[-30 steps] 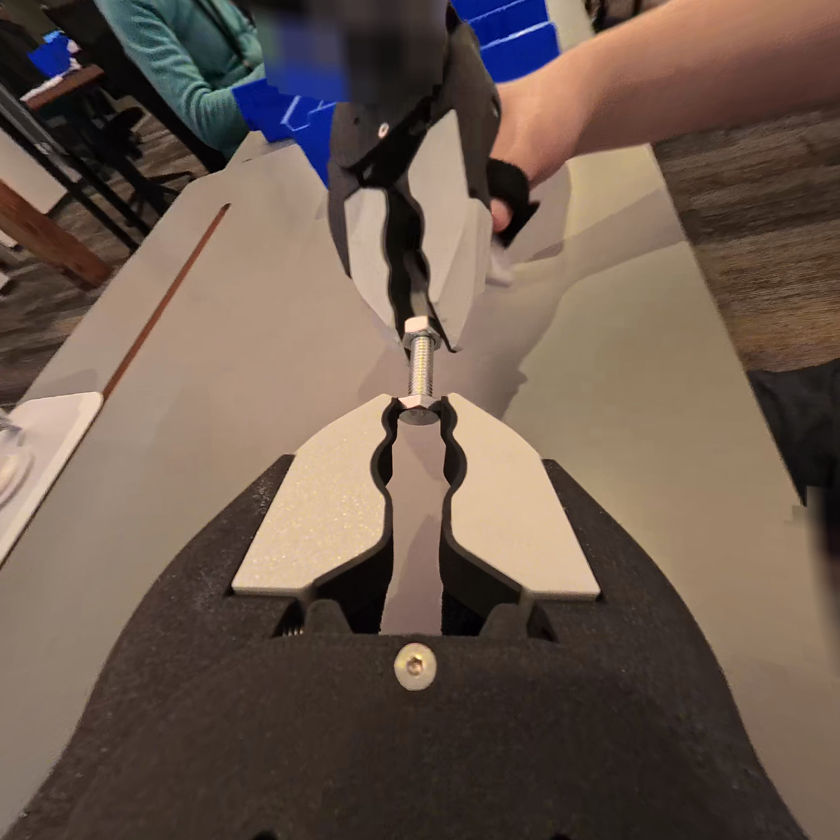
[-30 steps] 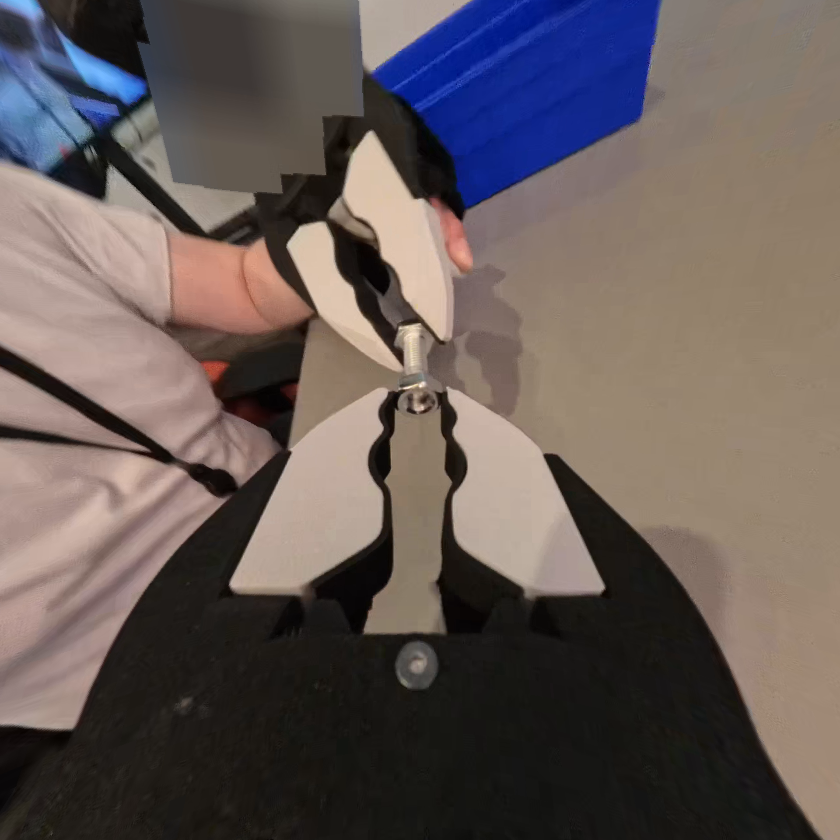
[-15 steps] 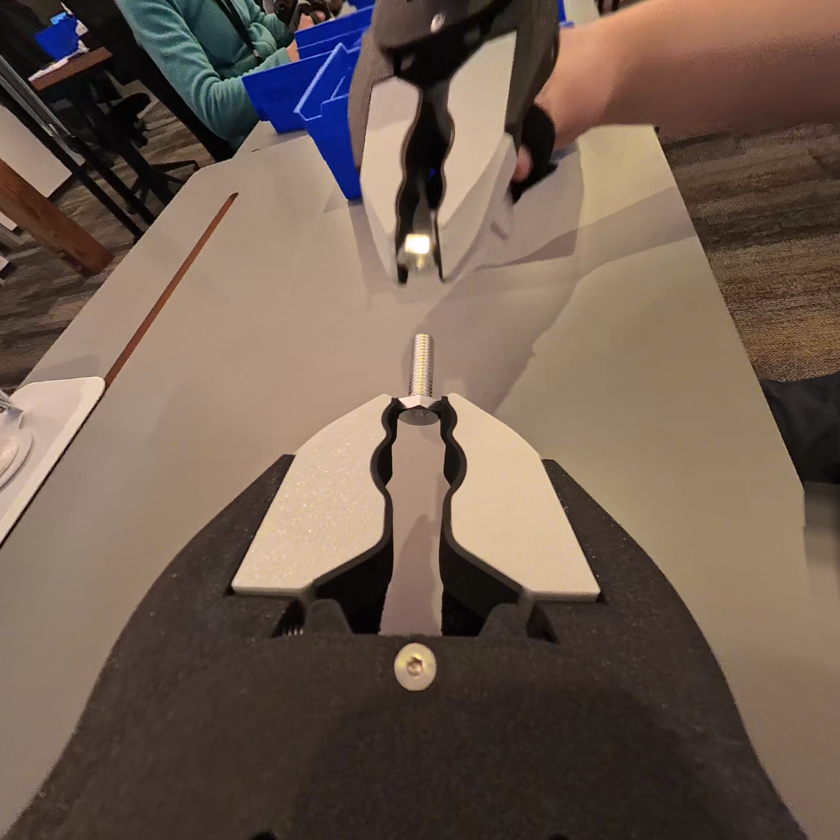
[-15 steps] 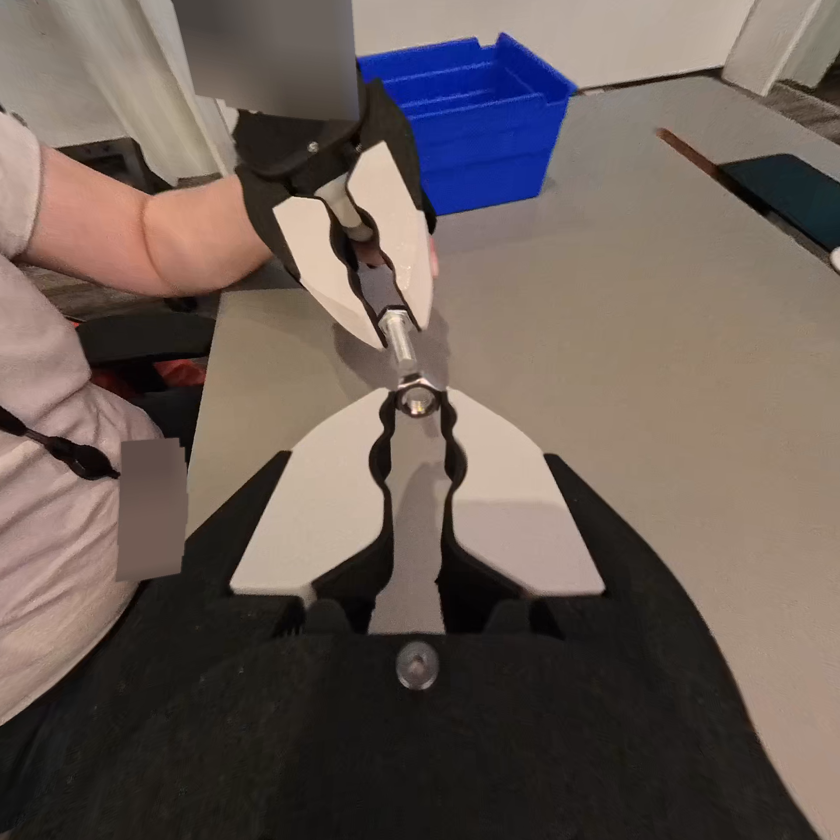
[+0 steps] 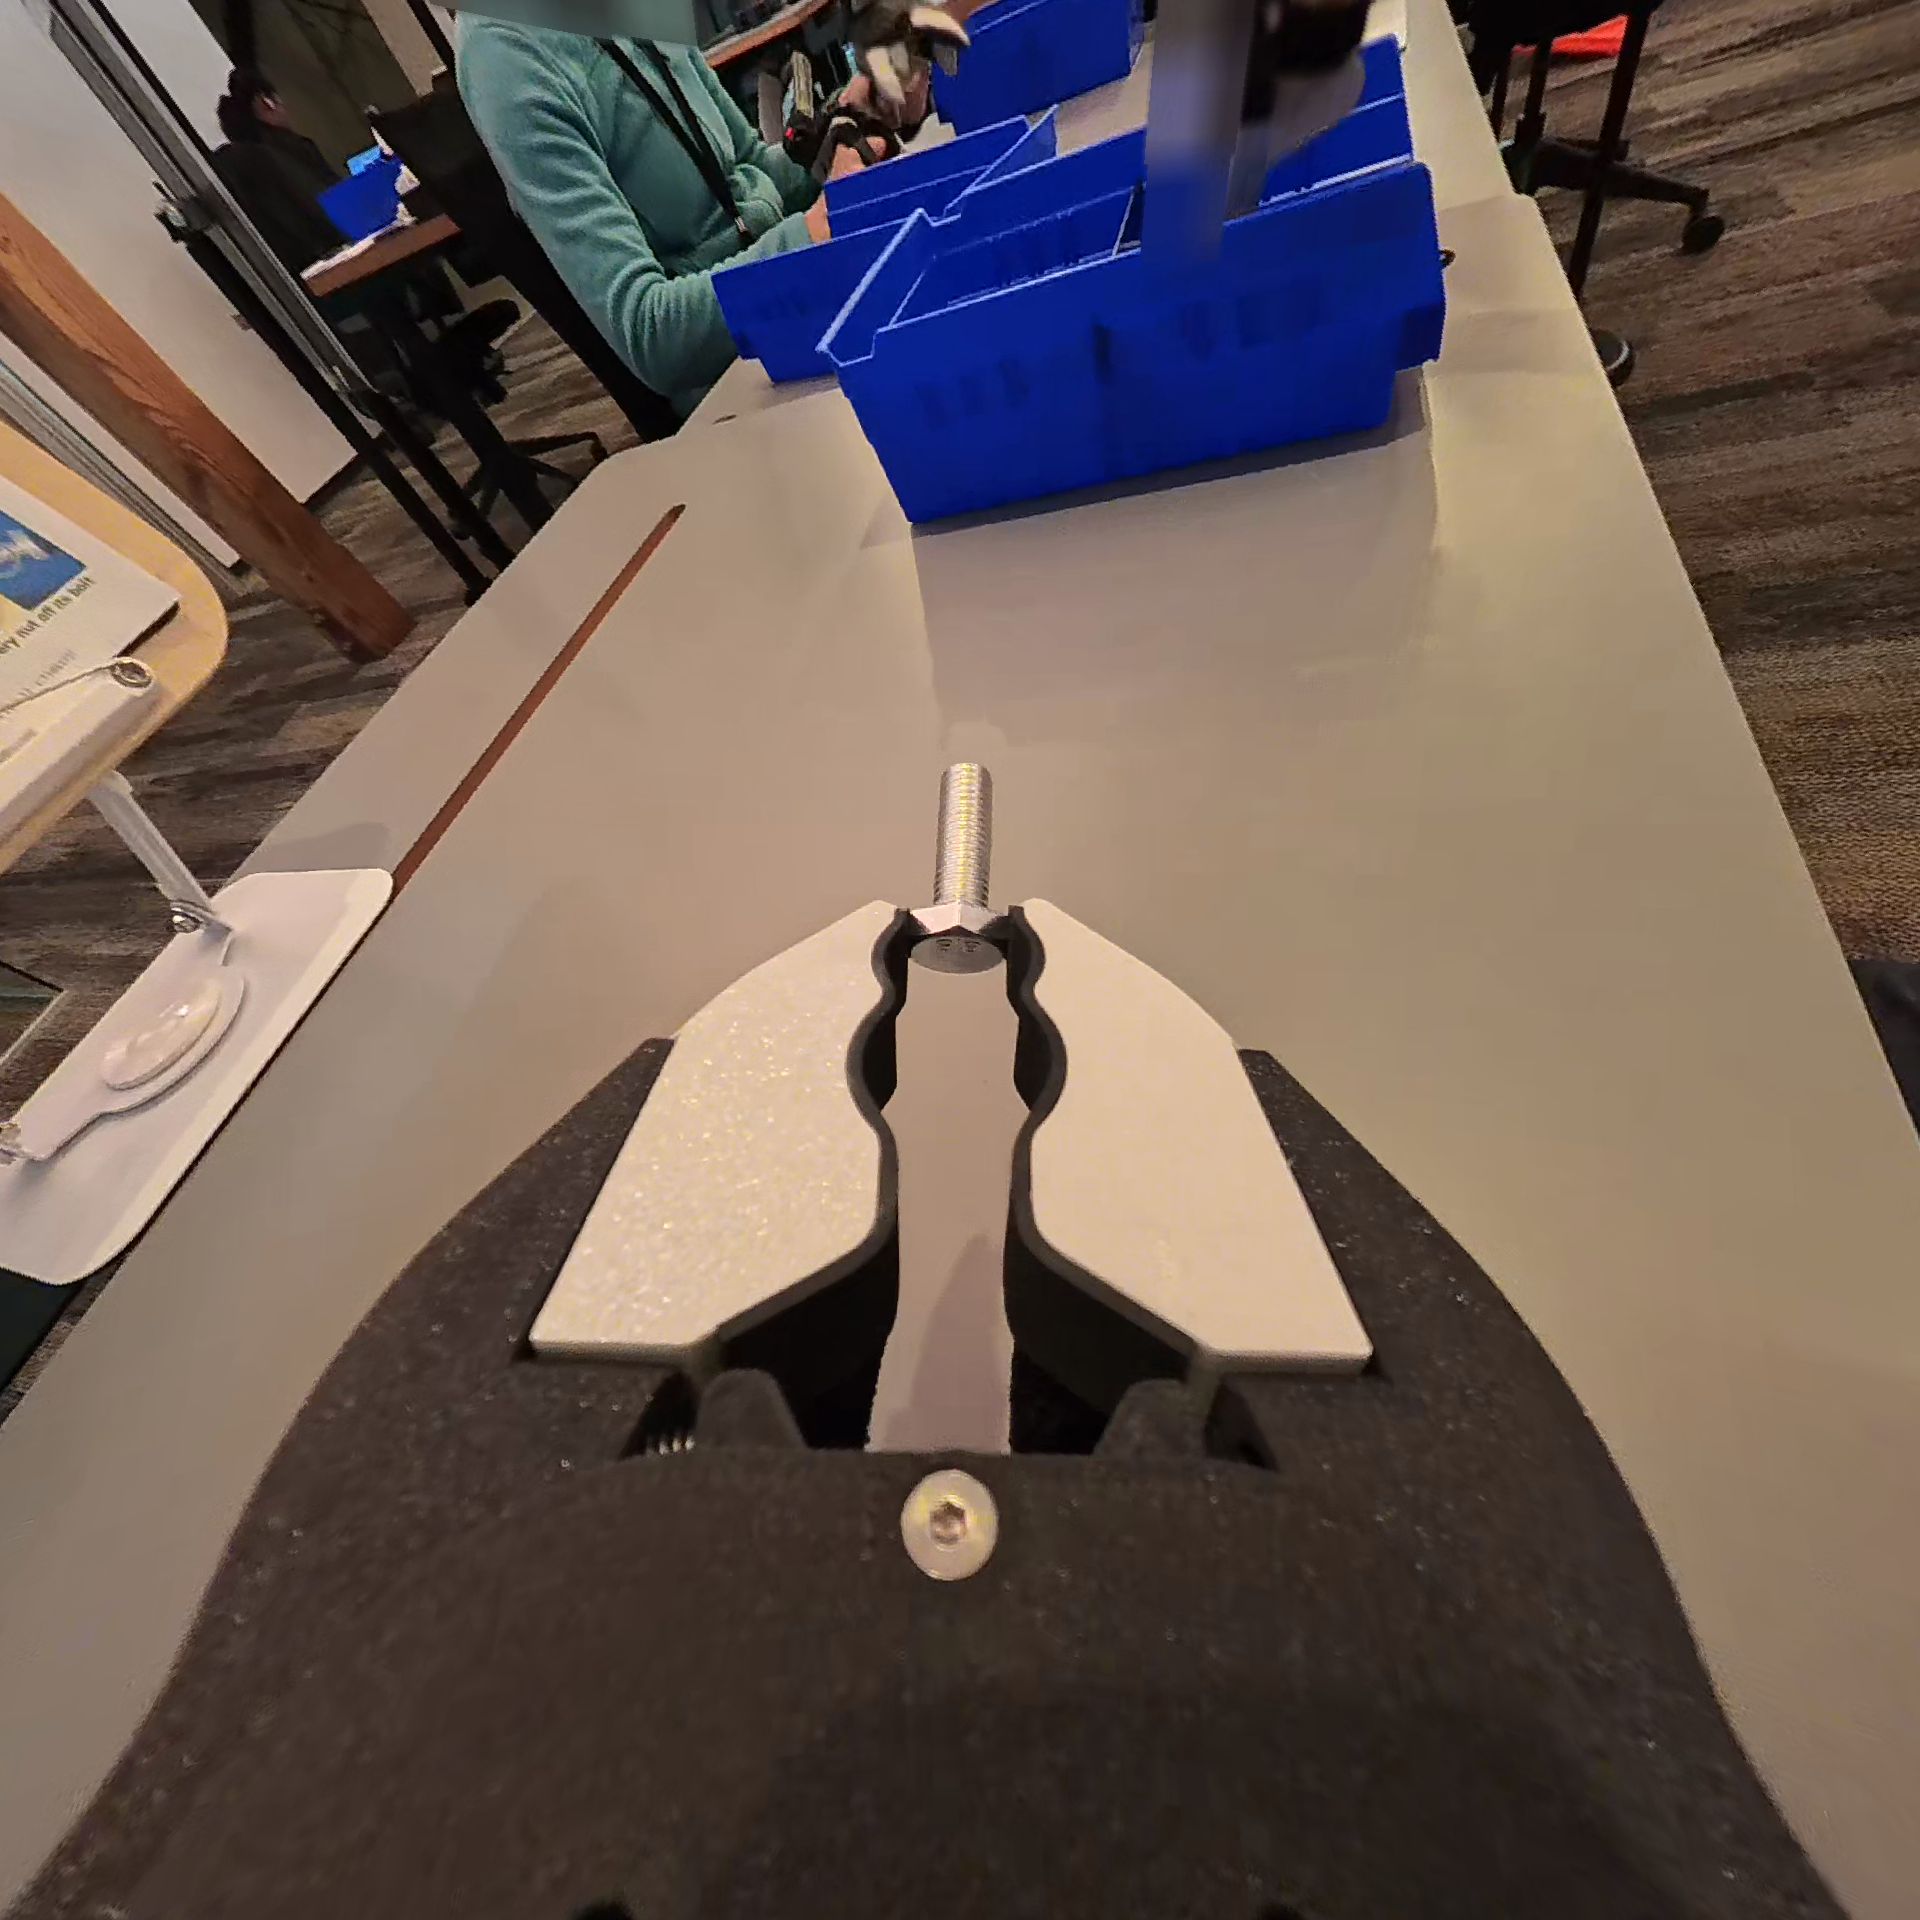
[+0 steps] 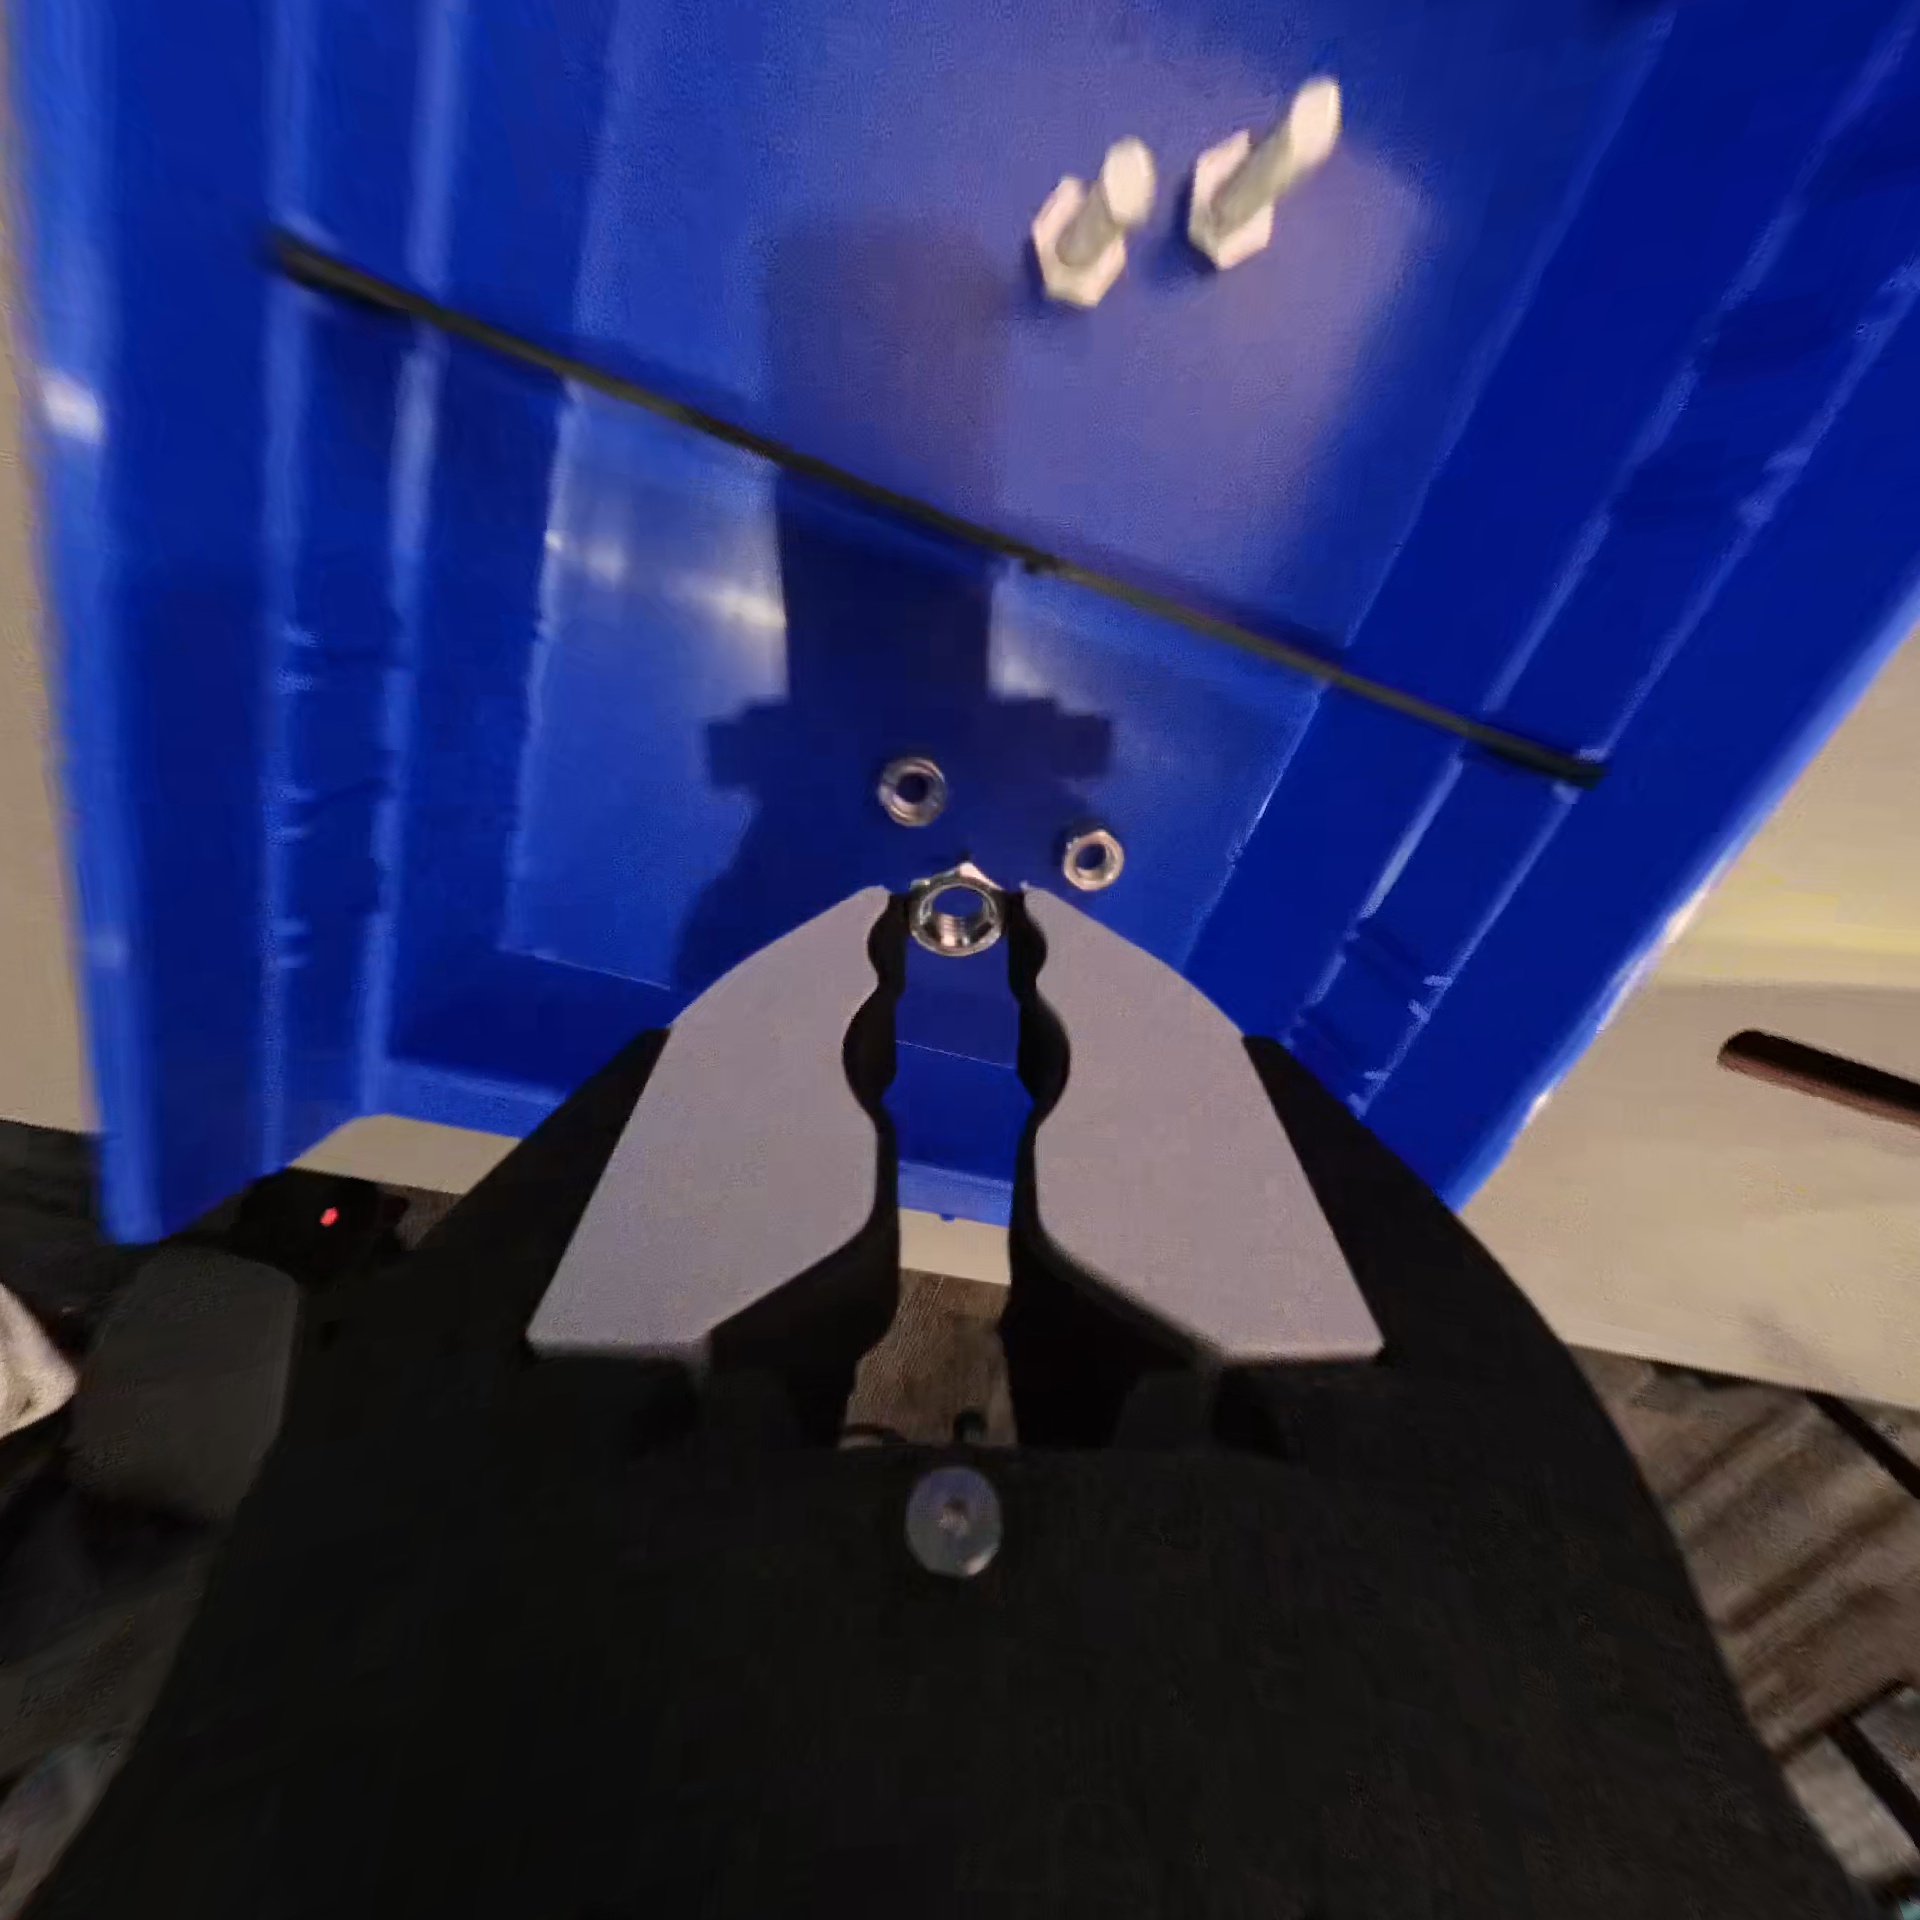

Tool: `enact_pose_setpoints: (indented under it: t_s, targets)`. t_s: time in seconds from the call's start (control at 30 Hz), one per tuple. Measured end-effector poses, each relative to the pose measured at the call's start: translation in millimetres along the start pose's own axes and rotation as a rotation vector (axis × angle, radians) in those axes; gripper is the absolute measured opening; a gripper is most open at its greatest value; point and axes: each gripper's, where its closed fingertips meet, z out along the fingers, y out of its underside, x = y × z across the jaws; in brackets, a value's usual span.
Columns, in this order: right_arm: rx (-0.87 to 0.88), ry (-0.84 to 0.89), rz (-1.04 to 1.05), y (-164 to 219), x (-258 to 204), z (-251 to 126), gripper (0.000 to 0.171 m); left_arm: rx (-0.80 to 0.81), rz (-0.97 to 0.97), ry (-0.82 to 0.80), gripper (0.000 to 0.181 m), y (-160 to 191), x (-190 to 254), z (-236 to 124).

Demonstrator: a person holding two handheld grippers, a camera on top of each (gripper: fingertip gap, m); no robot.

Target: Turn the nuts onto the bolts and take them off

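Note:
My left gripper (image 5: 958, 916) is shut on the hex head of a silver bolt (image 5: 963, 836). The bare threaded shank points forward over the grey table (image 5: 1299, 831). My right gripper (image 6: 954, 896) is shut on a silver nut (image 6: 953, 918) and hangs over the near compartment of a blue bin (image 6: 665, 436). Two loose nuts (image 6: 911, 793) lie on the bin floor just beyond my fingertips. Two bolts (image 6: 1174, 197) lie in the far compartment. In the left wrist view the right gripper (image 5: 1236, 114) shows blurred above the blue bin (image 5: 1143, 353).
A black divider (image 6: 935, 520) splits the bin. More blue bins (image 5: 883, 239) stand behind it, and a person in a teal top (image 5: 623, 177) sits beyond. A white stand base (image 5: 208, 1029) sits at the table's left edge. A dark slot (image 5: 540, 696) runs along the table. Tip to tip, the grippers are about 50 cm apart.
The nut came off the bolt in my right gripper, which swung away and now hangs over the blue bin. My left gripper still holds the bolt, now bare.

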Motion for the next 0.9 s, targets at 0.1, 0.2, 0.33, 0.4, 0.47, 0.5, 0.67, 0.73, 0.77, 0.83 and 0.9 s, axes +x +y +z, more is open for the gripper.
enact_pose_setpoints:
  t_s: [0.1, 0.2, 0.33, 0.4, 0.47, 0.5, 0.67, 0.73, 0.77, 0.83, 0.9]
  targets:
    - [-0.084, -0.01, 0.007, 17, 8, 35, 0.019, -0.011, -0.003, -0.004, 0.017, 4, -2, 0]
    - [-0.064, -0.076, 0.047, 20, 5, 49, 0.019, -0.012, -0.022, -0.005, 0.017, 6, -6, 0]
    - [0.015, -0.124, 0.073, 15, 3, 45, 0.03, -0.011, -0.033, -0.009, 0.018, 7, -7, 1]
    - [0.062, -0.105, 0.071, 11, 5, 30, 0.034, -0.01, -0.03, -0.013, 0.017, 7, -8, 1]
    - [0.174, -0.077, 0.052, -4, 1, -1, 0.034, 0.005, -0.028, -0.015, 0.017, 5, -8, 0]
    - [0.263, -0.076, 0.023, -18, -10, -22, 0.034, 0.014, -0.031, -0.013, 0.017, 3, -8, -1]
    - [0.766, -0.271, -0.525, -105, -188, -116, 0.039, 0.076, -0.047, 0.023, 0.017, -8, -1, 0]
    - [0.86, -0.422, -0.77, -119, -278, -127, 0.037, 0.096, -0.052, 0.049, 0.017, -10, 4, 0]
    - [0.888, -0.486, -0.871, -122, -316, -128, 0.034, 0.103, -0.056, 0.057, 0.017, -11, 6, 0]
    - [0.915, -0.529, -1.013, -133, -372, -122, 0.032, 0.102, -0.062, 0.07, 0.017, -10, 8, 0]
    - [0.938, -0.481, -1.098, -150, -405, -112, 0.032, 0.107, -0.067, 0.076, 0.017, -10, 8, 0]
